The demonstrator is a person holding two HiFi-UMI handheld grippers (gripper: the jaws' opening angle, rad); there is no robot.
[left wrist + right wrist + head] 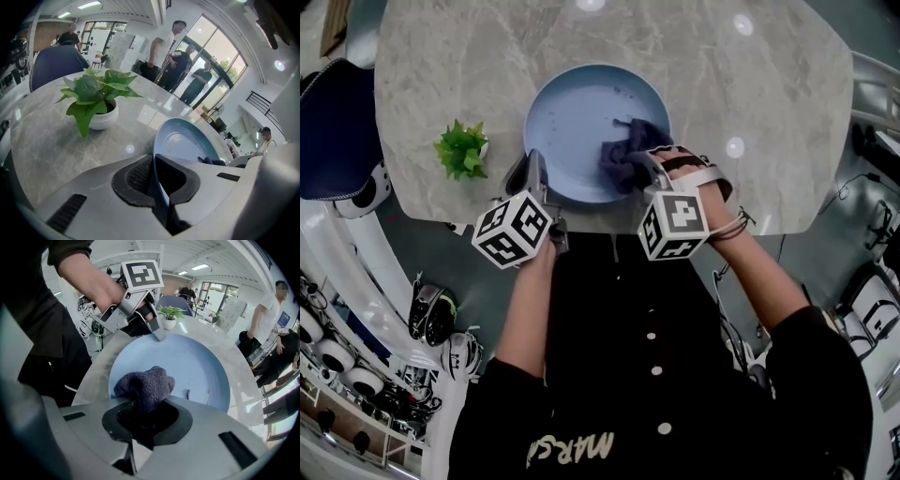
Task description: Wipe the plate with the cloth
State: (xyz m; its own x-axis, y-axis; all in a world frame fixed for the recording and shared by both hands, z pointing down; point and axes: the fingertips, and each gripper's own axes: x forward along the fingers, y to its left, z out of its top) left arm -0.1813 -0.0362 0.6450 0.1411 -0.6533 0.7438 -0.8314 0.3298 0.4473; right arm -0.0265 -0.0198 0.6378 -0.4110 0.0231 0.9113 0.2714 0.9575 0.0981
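A light blue plate lies on the marble table near its front edge. My left gripper is shut on the plate's near-left rim, which runs between its dark pads. My right gripper is shut on a dark grey-blue cloth, bunched up and resting on the plate's right inner part. In the right gripper view the cloth bulges out of the jaws over the plate, with a few dark specks beside it. The left gripper shows there at the plate's far rim.
A small green plant in a white pot stands on the table left of the plate, also close in the left gripper view as the plant. A dark blue chair is at the table's left. Several people stand beyond the table.
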